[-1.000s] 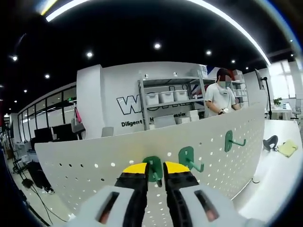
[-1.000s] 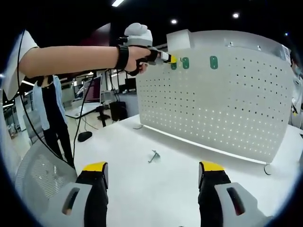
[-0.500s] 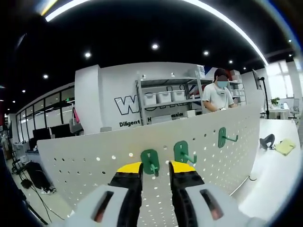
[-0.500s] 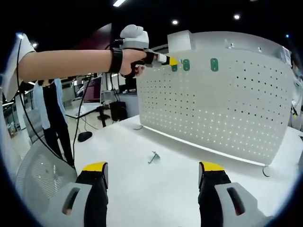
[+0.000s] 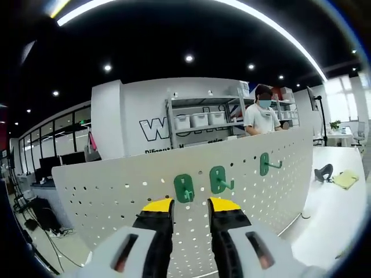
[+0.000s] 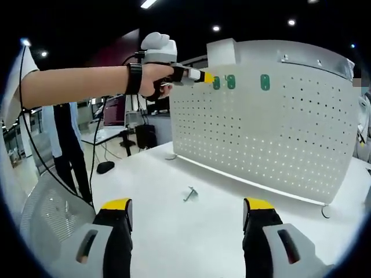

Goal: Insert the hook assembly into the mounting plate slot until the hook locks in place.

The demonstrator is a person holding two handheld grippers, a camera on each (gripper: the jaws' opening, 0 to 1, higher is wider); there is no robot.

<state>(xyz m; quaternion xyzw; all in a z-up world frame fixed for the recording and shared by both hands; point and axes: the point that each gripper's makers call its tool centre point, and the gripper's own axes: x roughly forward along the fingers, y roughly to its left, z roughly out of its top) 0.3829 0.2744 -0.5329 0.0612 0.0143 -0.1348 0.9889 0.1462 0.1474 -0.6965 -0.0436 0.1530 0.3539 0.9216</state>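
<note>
In the left gripper view, left gripper (image 5: 188,204) low at 6 o'clock with jaws slightly apart and holding nothing, the leftmost green hook (image 5: 184,188) seated in the white pegboard (image 5: 116,200) just past the tips toward 12 o'clock, its peg pointing back out at the jaws, with two more green hooks (image 5: 218,179) (image 5: 265,164) off toward 2 o'clock. In the right gripper view, right gripper (image 6: 188,205) held wide open and empty well back over the table (image 6: 191,231). Loose hook (image 6: 189,193) flat on that table at 12 o'clock between those jaws, long axis roughly 1 to 7 o'clock, nearer the right gripper by judgement.
</note>
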